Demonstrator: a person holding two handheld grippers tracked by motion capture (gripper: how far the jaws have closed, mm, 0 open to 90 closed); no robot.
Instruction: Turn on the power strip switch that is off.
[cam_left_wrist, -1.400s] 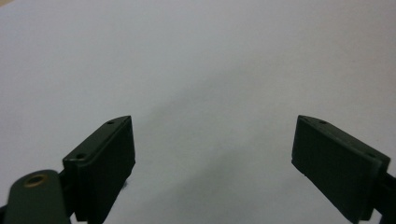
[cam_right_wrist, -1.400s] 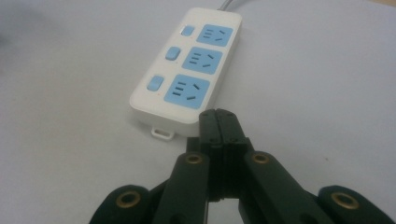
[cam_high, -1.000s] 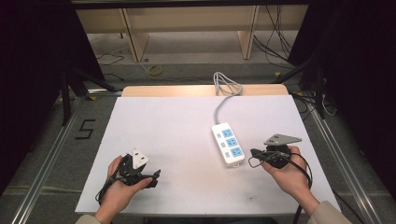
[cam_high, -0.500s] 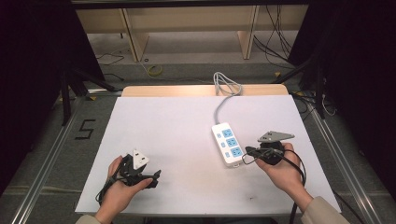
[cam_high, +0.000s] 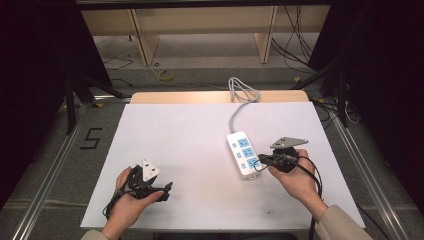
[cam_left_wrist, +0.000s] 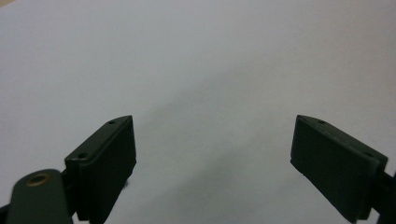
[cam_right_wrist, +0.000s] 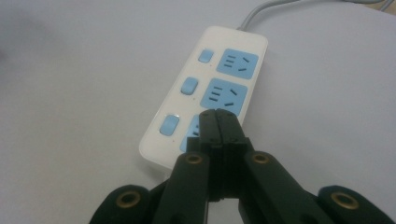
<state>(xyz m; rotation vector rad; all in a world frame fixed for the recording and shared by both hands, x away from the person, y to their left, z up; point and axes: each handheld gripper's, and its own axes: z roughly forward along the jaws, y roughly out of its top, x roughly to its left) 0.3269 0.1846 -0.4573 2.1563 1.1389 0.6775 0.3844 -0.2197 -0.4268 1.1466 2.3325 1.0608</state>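
A white power strip (cam_high: 243, 153) with blue sockets and blue switches lies right of the table's middle, its grey cable (cam_high: 239, 95) running to the far edge. My right gripper (cam_high: 259, 162) is shut, its jaws pressed together with nothing between them. In the right gripper view its tips (cam_right_wrist: 218, 116) hang over the nearest blue socket of the power strip (cam_right_wrist: 205, 88). My left gripper (cam_high: 162, 190) rests low at the front left of the white table (cam_high: 180, 135), held in a hand. In the left gripper view its jaws stand wide apart over bare tabletop, left gripper (cam_left_wrist: 212, 144) open.
The grey cable is coiled at the table's far edge by a wooden strip (cam_high: 200, 97). Black cables trail from both grippers. Metal floor rails (cam_high: 45, 165) flank the table, and a "5" mark (cam_high: 91, 138) sits on the floor at left.
My right gripper has shifted slightly left, toward the near end of the power strip. The left gripper has stayed where it was.
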